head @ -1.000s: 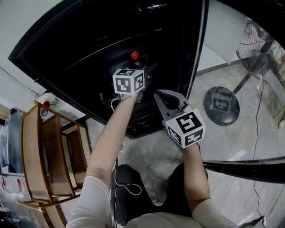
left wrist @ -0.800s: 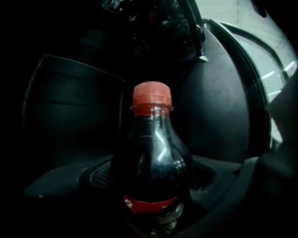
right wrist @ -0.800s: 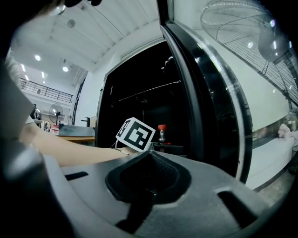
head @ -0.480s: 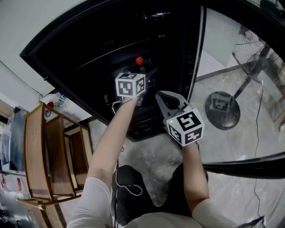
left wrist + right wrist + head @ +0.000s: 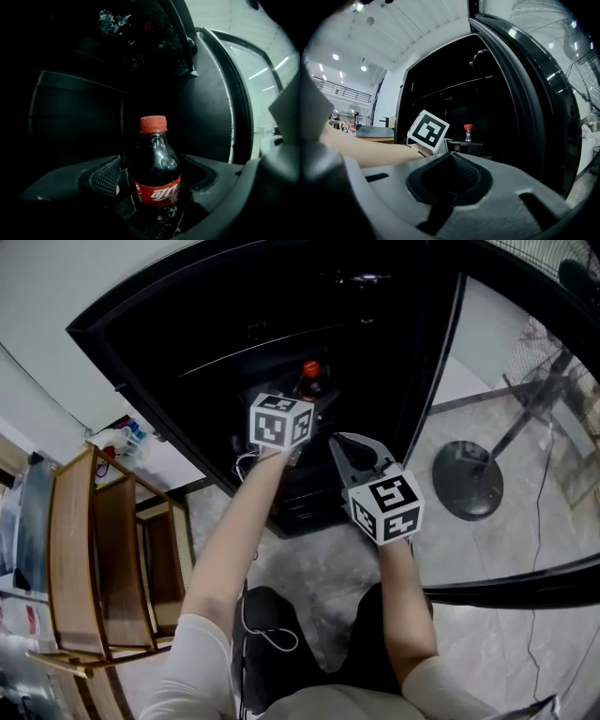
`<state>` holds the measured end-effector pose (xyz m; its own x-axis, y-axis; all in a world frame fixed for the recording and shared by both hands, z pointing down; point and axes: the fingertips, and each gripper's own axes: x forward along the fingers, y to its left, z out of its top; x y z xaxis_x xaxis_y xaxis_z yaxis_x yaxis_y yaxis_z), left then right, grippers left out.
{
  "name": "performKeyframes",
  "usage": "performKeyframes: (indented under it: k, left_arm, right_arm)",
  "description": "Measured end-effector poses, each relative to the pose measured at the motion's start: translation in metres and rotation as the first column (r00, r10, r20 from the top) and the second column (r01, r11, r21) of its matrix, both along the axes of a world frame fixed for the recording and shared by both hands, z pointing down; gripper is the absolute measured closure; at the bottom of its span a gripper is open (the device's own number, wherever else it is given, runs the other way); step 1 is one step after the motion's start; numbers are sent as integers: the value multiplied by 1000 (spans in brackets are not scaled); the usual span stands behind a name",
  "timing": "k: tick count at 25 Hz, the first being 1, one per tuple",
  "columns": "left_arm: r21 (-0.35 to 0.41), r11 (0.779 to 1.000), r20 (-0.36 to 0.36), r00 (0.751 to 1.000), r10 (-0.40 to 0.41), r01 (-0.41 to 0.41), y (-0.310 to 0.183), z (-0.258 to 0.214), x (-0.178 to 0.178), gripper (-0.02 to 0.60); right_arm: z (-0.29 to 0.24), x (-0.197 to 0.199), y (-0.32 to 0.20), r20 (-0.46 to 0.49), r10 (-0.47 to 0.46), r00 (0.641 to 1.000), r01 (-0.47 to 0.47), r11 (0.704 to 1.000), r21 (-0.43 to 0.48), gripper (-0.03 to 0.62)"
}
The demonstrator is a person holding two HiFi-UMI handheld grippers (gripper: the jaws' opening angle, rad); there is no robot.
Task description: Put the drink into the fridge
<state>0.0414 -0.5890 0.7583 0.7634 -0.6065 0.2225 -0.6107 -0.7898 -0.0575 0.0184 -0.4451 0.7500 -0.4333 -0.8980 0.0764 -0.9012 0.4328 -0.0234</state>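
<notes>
Cola bottle (image 5: 155, 157): upright inside the fridge (image 5: 178, 352) on a dark ledge, red cap on top, red label facing the left gripper view; dark liquid up to the neck.
Left gripper (image 5: 152, 180): reaching into the fridge, tilted slightly down, with the bottle between its jaws.
Left jaws: apart and just been opening; ribbed pads (image 5: 107, 176) flanking the bottle's lower body, a narrow gap visible on each side, no squeeze on it.
Right gripper (image 5: 337, 444): held level just outside the fridge opening, beside the left forearm.
Right jaws: closed together, tip to tip, with nothing between them.
Wire shelf (image 5: 454, 87): across the fridge interior, above the bottle.
Fridge door (image 5: 543, 103): swung wide open on the right, black frame with a glass pane.
Wooden rack (image 5: 103, 559): left of the fridge, against the wall.
Fan base (image 5: 467, 479): round and dark, on the pale floor (image 5: 309, 559), seen through the door glass.
</notes>
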Motion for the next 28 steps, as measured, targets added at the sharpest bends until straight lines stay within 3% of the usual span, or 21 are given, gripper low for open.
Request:
performKeyframes:
  k: [5, 12, 19, 24, 28]
  left_arm:
    - [5, 1000, -3, 1000, 13, -13, 11, -1, -7, 210]
    - [29, 999, -3, 1000, 18, -18, 49, 0, -48, 210]
    - [44, 998, -56, 997, 51, -49, 95, -10, -74, 222]
    - [96, 995, -81, 996, 23, -15, 122, -4, -92, 282]
    - [138, 989, -102, 994, -40, 54, 131, 9, -106, 447]
  right_arm:
    - [-3, -3, 3, -26, 7, 1000, -7, 1000, 9, 594]
    - [5, -14, 20, -87, -7, 996, 4, 999, -33, 594]
    - [7, -25, 31, -129, -22, 991, 17, 999, -34, 594]
    - [-1, -27, 29, -156, 10, 988, -5, 1000, 30, 594]
    - [-4, -25, 23, -156, 25, 987, -14, 998, 66, 594]
